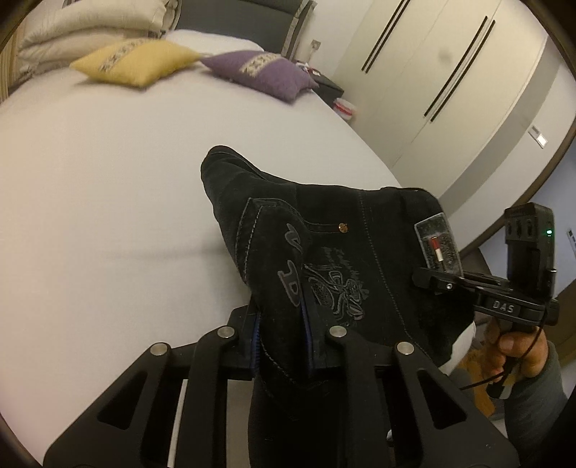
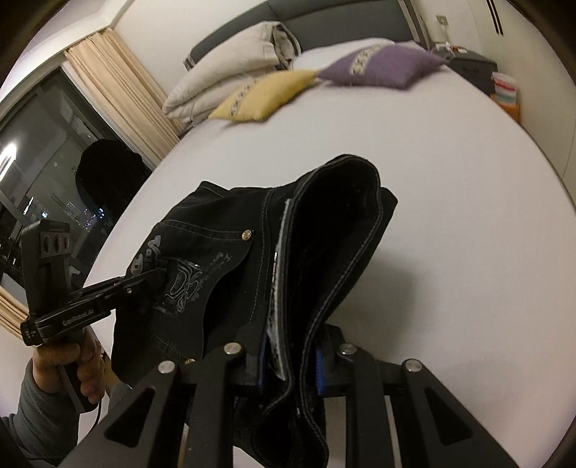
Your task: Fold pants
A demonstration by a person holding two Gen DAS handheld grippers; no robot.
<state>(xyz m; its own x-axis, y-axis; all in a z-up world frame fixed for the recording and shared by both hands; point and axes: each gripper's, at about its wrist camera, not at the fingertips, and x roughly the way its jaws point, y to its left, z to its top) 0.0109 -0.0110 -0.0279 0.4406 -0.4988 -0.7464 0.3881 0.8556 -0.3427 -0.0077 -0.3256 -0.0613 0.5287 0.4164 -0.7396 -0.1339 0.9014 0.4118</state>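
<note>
Black jeans with grey stitching, an embroidered back pocket and a waist label hang in the air above the white bed. My left gripper is shut on the pocket side of the waistband. My right gripper shows at the right, shut on the waistband by the label. In the right wrist view my right gripper is shut on the open waistband of the jeans, and my left gripper grips the pocket area at the left. The legs hang below, out of view.
A yellow cushion, a purple cushion and a folded cream duvet lie at the head of the bed. White wardrobe doors stand to the right. A dark window with curtains is at the left.
</note>
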